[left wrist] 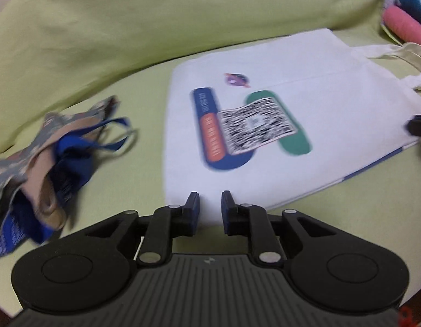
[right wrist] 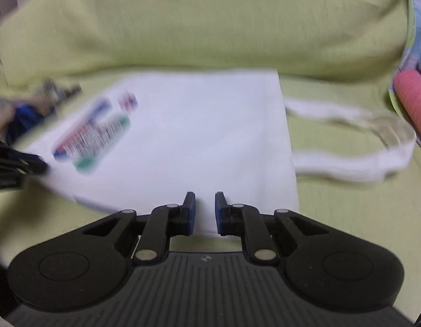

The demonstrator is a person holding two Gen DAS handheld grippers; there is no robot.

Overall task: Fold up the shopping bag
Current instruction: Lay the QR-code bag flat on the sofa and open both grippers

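A white shopping bag (left wrist: pixel 319 114) lies flat on a lime-green seat cushion (left wrist: pixel 123 179), its printed graphic with a code square (left wrist: pixel 255 125) facing up. Its cream handles (left wrist: pixel 409 51) trail off to the right. My left gripper (left wrist: pixel 210 194) hovers at the bag's near edge, jaws a narrow gap apart, with no fabric pinched that I can see. In the right wrist view the bag (right wrist: pixel 199 130) is blurred and its handles (right wrist: pixel 360 141) loop to the right. My right gripper (right wrist: pixel 205 194) sits over the near edge close to the handle-side corner, also narrowly open.
A crumpled blue and patterned bag (left wrist: pixel 55 158) lies on the cushion left of the white bag. A green back cushion (left wrist: pixel 156 13) rises behind. A pink roll (left wrist: pixel 404 24) and blue items sit at the far right. Each gripper shows dark at the other view's edge.
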